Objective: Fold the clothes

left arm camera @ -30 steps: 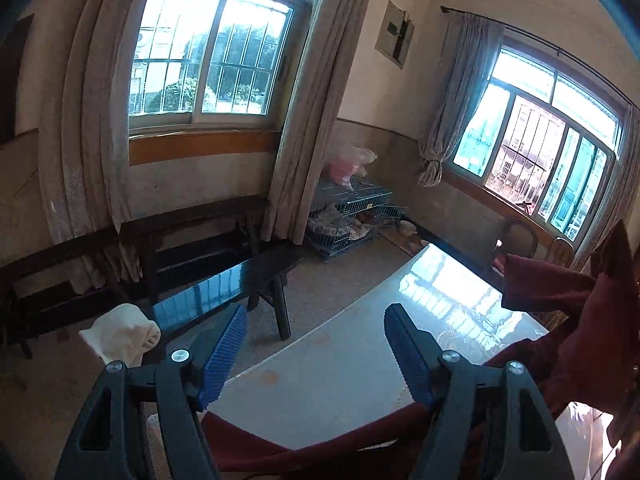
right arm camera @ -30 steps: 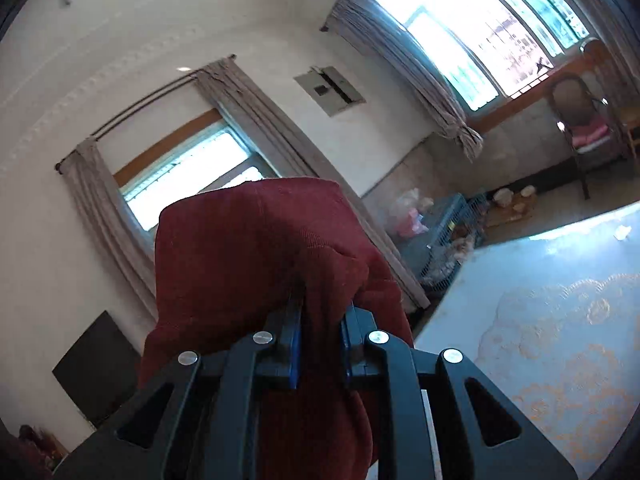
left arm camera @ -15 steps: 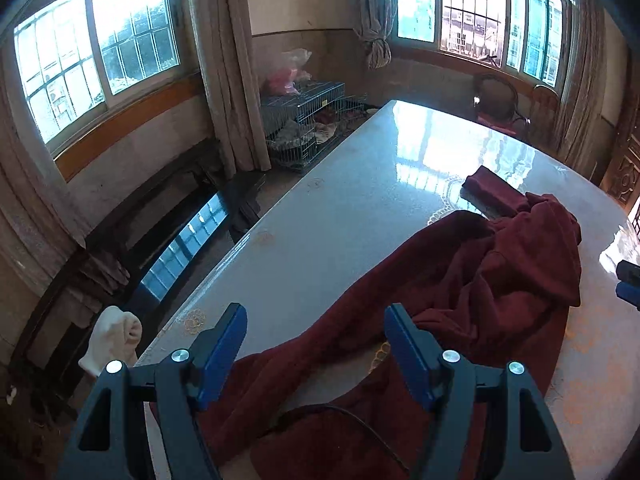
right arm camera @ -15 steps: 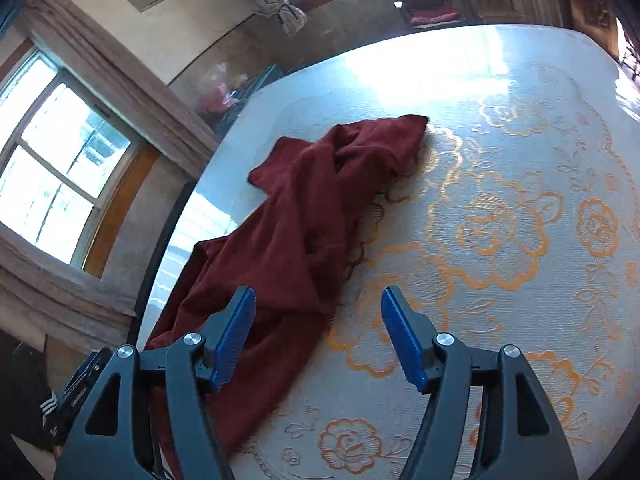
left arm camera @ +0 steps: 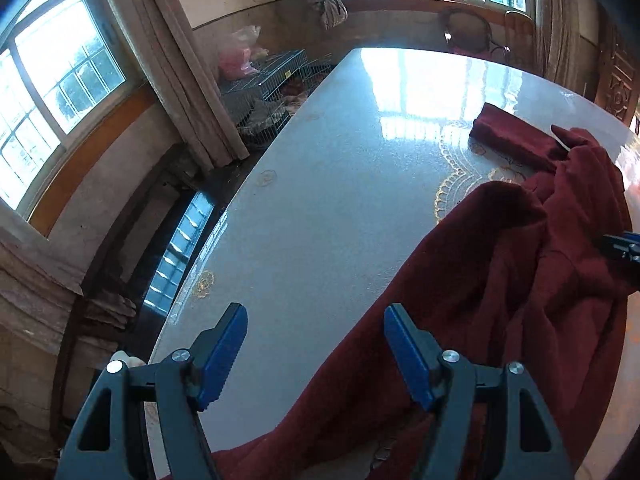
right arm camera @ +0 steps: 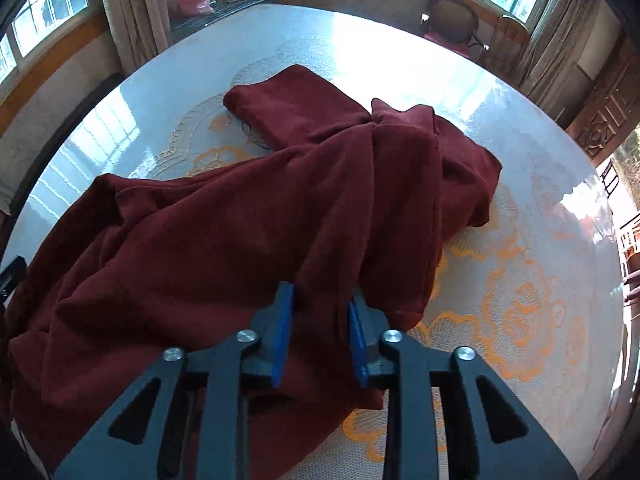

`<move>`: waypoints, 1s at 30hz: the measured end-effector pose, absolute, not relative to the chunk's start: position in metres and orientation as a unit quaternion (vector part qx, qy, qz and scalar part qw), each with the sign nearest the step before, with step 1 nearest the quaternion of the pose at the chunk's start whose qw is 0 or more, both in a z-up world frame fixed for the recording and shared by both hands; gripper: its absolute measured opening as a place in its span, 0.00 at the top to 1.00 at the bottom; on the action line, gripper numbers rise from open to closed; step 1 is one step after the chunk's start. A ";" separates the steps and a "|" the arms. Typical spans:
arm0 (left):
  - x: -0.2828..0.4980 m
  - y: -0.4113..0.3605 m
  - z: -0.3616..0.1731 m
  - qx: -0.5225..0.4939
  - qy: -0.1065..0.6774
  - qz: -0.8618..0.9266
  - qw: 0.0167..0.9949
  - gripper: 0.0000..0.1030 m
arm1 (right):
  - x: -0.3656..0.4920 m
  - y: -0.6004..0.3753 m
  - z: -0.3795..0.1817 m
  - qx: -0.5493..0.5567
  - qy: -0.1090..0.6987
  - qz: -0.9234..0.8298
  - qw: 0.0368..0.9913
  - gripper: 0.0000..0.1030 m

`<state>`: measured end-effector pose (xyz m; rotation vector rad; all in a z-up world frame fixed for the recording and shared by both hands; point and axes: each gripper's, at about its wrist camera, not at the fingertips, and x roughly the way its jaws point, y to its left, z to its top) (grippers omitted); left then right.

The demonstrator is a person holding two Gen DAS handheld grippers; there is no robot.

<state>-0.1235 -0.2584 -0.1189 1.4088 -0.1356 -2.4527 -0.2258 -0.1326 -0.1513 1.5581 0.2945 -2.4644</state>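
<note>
1. Right wrist view: the right gripper (right arm camera: 320, 320) pinches a ridge of one maroon garment (right arm camera: 248, 216), sprawled rumpled across the table (right arm camera: 540, 280).
2. Toward the table's left edge, the left gripper (left arm camera: 316, 354) hovers with fingers spread, gripping nothing.
3. Risk, as judged: a thick bunched pinch may slip or drag the whole garment, wrecking any crease.
4. Count: one garment, one table, two grippers.

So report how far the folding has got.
Done: the dark red garment lies on the table, bunched and creased, no fold made. In hand: the right gripper pinches a ridge of the fabric; the left gripper is open, holding nothing. Left: spreading it flat and every fold.
</note>
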 end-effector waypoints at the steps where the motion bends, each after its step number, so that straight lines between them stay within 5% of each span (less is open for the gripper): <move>1: -0.126 -0.257 -0.121 0.494 -0.049 -0.855 0.150 0.29 | -0.222 -0.128 -0.146 0.524 0.097 -0.838 0.117 0.89; 11: -0.140 -0.239 -0.128 0.513 -0.072 -0.846 0.126 0.29 | -0.189 -0.048 -0.065 0.470 0.031 -0.869 0.150 0.92; 18: -0.126 -0.207 -0.132 0.513 -0.067 -0.850 0.097 0.29 | -0.161 0.080 -0.004 0.439 0.032 -0.897 0.030 0.94; 23: -0.116 -0.184 -0.134 0.513 -0.063 -0.853 0.075 0.29 | -0.155 0.202 -0.043 0.491 -0.018 -0.866 -0.094 0.93; 25: -0.112 -0.175 -0.135 0.513 -0.061 -0.853 0.067 0.29 | -0.148 0.237 -0.075 0.524 -0.034 -0.841 -0.127 0.88; 28: -0.104 -0.157 -0.136 0.497 -0.085 -0.861 0.069 0.29 | -0.129 0.264 -0.111 0.555 -0.014 -0.811 -0.186 0.68; 30: -0.100 -0.149 -0.138 0.484 -0.109 -0.865 0.076 0.29 | -0.106 0.270 -0.107 0.532 -0.021 -0.812 -0.240 0.67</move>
